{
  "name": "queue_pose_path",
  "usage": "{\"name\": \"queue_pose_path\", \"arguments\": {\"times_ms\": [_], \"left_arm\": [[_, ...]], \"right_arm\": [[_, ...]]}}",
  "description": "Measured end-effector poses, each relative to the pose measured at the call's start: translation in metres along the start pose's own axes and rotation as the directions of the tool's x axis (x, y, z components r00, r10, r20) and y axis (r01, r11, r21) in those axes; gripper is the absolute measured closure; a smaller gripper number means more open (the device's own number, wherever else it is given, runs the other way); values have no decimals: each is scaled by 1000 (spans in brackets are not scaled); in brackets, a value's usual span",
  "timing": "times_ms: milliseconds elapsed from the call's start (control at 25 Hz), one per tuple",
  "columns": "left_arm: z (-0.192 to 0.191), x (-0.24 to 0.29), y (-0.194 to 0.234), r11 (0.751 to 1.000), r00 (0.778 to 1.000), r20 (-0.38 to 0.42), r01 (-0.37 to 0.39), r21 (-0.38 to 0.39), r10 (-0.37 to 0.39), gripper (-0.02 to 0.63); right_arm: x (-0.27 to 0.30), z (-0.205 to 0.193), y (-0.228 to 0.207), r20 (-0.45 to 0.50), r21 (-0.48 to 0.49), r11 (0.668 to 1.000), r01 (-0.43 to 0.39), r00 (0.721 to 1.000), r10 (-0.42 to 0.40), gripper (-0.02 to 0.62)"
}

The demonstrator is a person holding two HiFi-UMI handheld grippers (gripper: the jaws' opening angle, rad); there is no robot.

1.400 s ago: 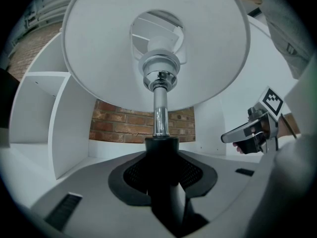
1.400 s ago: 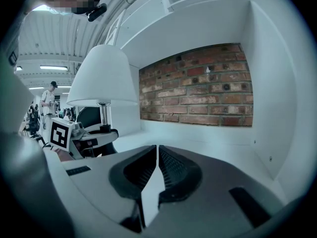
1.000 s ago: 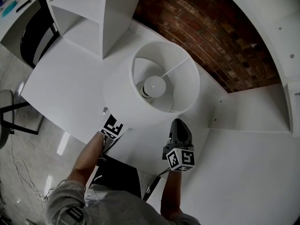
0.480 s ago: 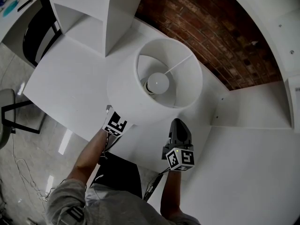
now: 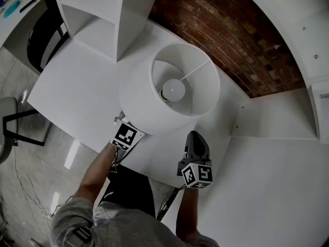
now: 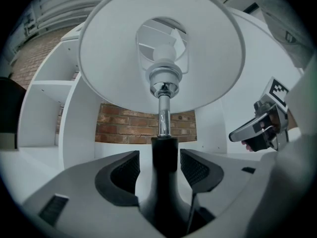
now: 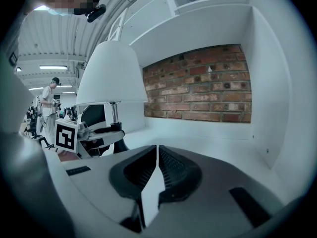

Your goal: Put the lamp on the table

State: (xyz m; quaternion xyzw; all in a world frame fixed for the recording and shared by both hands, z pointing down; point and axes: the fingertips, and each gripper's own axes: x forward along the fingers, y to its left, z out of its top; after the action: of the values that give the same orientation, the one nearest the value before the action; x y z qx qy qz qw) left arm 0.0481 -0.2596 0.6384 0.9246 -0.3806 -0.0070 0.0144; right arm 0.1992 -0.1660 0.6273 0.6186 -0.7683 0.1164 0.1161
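Observation:
A lamp with a wide white shade (image 5: 154,104) and a lit-looking round bulb (image 5: 174,89) stands upright on the white table (image 5: 72,91). Its chrome stem (image 6: 163,115) rises from a black base (image 6: 163,182). My left gripper (image 6: 159,168) sits around that base neck, its jaws opening, with a gap showing on each side of the neck. In the head view only its marker cube (image 5: 127,135) shows; the shade hides the fingers. My right gripper (image 5: 197,139) rests to the right of the lamp, shut with nothing in it (image 7: 156,168).
A white shelf unit (image 5: 103,14) stands at the table's back left. A brick wall (image 5: 231,35) runs behind. A white partition and shelf (image 5: 272,117) lie to the right. A chair (image 5: 7,122) stands on the floor at left. A person (image 7: 49,100) stands far off.
The lamp and the left gripper's cube have shifted slightly up and right over the table. The right gripper has stayed where it was.

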Motion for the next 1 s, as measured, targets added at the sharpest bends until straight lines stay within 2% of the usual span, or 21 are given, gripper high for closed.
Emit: {"name": "queue_pose_path", "arguments": {"times_ms": [400, 680, 1000], "left_arm": [[-8, -37, 6, 999, 998, -61, -18, -41, 15, 365], [4, -56, 9, 997, 996, -91, -21, -73, 15, 365], [7, -88, 1, 993, 982, -187, -20, -114, -2, 367]], "right_arm": [[-4, 7, 20, -4, 12, 1000, -12, 1000, 12, 565], [-10, 22, 30, -11, 18, 1000, -9, 1000, 9, 565], [-19, 53, 34, -26, 15, 1000, -6, 1000, 6, 565]]}}
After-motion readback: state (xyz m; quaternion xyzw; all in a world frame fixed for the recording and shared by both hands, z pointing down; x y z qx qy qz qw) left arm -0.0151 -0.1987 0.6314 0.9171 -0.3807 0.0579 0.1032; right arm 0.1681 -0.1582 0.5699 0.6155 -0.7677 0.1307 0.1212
